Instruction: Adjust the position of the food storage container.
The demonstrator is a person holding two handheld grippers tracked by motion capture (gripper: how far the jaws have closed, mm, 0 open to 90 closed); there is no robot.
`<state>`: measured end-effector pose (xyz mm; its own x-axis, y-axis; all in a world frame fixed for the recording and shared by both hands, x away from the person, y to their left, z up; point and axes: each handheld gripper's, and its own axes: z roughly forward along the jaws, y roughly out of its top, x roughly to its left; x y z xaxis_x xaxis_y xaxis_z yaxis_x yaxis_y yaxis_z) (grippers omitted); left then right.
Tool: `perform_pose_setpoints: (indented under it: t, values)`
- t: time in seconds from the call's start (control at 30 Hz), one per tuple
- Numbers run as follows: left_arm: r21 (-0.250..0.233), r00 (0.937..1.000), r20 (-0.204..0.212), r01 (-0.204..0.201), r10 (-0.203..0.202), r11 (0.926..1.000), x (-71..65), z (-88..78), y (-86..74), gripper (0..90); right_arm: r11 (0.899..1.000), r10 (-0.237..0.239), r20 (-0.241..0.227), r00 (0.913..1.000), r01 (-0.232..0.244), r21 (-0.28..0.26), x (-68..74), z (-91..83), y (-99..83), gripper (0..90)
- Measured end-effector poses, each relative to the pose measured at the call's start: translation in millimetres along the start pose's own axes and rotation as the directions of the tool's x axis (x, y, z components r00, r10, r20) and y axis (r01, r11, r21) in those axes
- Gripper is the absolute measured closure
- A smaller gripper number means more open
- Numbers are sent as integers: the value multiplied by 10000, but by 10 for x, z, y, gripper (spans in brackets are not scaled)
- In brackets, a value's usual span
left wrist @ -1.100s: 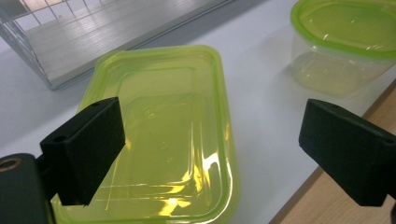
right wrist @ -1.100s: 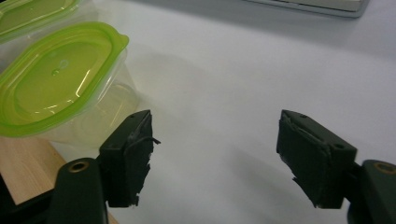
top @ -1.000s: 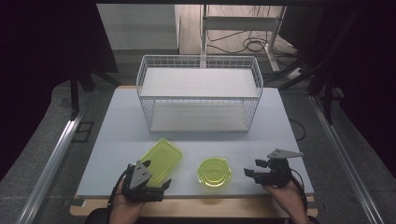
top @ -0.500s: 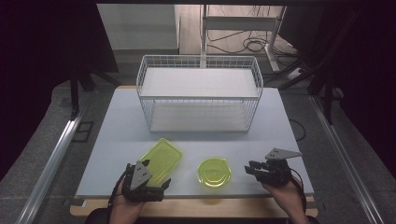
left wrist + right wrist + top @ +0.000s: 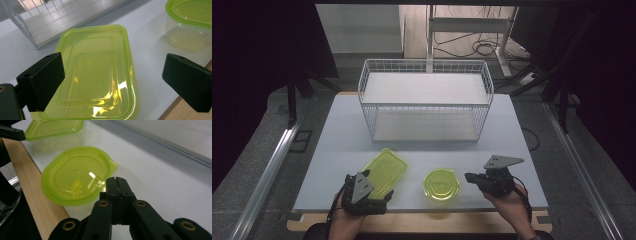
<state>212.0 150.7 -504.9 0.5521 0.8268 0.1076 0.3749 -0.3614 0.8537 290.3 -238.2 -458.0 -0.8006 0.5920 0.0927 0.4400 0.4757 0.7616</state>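
Lower left of the high view: left tongs gape wide over the near end of the rectangular green-lidded container, gripping nothing. Lower right: right tongs, jaws just closed flush together (nothing between them), sit just right of the round green-lidded container. Both containers rest on the worktop, wire basket behind.

No text, label, brand, number or sign can be read on anything in these pictures; every surface that shows is plain and unmarked.
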Motion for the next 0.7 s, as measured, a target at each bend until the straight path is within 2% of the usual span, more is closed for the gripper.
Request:
perform_pose_setpoints:
  t: [0.17, 0.37, 0.43, 0.6, 0.7]
  values:
    - [18, 9999, -66, -158, 158, 9999, -10, 4, -2, 38, 9997, -232, -325, 9992, 235, 95, 103, 111, 98, 891]
    - [-66, 9999, -33, -103, 103, 9999, 1, -11, 2, 39, 9972, -721, -807, 9941, 736, 156, 271, 315, 251, 891]
    - [-52, 10000, -47, -81, 80, 10000, 3, -10, 0, 39, 9970, -733, -849, 9937, 752, 188, 292, 339, 265, 891]
    - [-7, 10000, -36, -62, 62, 10000, -5, -5, -2, 39, 9927, -1094, -1154, 9873, 1145, 384, 452, 514, 350, 893]
    - [41, 9999, -58, -148, 148, 9999, -10, -1, -2, 39, 9867, -1442, -1497, 9782, 1537, 537, 596, 655, 404, 892]
